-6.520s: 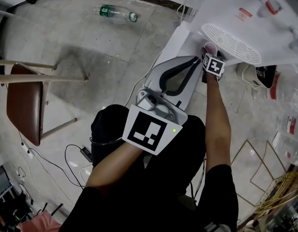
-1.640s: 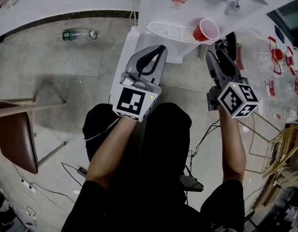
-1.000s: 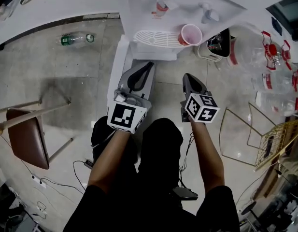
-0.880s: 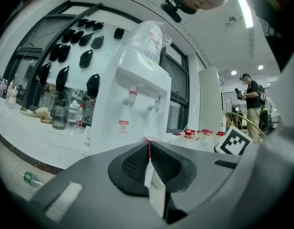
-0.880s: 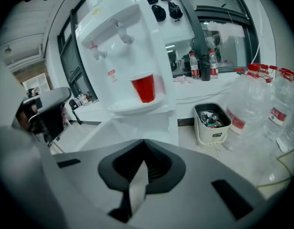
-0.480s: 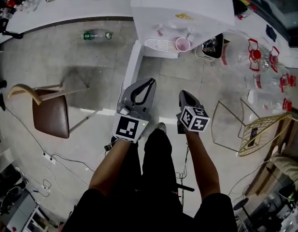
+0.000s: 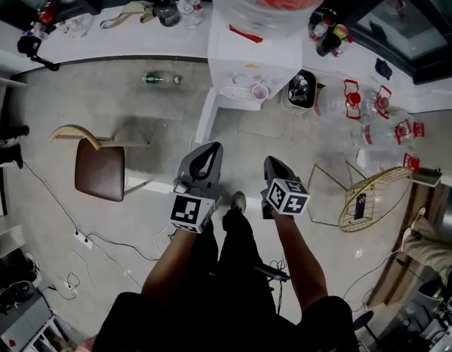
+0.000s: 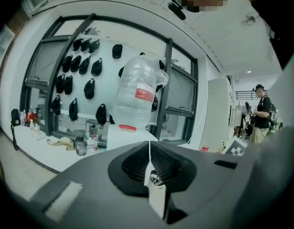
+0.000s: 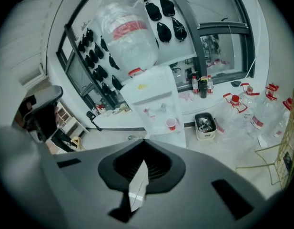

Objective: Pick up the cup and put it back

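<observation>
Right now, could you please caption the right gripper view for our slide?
Shut, empty right gripper facing the water dispenser, with the red cup sitting under its taps.

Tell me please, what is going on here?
A person stands holding a gripper in each hand. The left gripper and the right gripper both have their jaws together with nothing between them. The red cup sits on the drip tray of the water dispenser, well away from both grippers, so nothing is handling it.

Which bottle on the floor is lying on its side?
The small green-labelled bottle left of the dispenser; the big red-handled jugs on the right stand upright.
</observation>
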A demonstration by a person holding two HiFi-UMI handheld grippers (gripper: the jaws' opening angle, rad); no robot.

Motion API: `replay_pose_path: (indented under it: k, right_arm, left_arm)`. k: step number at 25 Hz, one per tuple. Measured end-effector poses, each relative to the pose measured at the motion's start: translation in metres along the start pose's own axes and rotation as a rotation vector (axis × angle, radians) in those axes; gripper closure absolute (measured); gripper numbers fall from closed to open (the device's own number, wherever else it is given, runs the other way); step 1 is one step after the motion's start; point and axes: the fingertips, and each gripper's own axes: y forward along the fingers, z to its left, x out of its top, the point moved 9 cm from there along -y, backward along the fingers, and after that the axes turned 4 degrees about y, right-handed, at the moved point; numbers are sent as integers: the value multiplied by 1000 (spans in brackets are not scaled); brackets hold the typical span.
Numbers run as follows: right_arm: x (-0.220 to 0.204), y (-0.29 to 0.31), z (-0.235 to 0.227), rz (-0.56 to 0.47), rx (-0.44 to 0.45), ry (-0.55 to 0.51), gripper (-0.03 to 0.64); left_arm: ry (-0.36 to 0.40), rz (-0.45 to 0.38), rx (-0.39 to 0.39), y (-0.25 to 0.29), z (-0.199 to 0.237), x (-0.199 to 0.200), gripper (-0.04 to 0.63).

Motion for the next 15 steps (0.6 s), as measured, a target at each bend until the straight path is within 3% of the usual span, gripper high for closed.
replay_pose_path:
  k: [9,15]
  right_arm:
    - [79,-119,63,-200,21,-80,621]
    - [123,-175,102,-344,34,-143,621]
  left_arm:
    - [24,-33,32,-53,-25,102,583]
    - [60,-103,28,-76,-33,159,583]
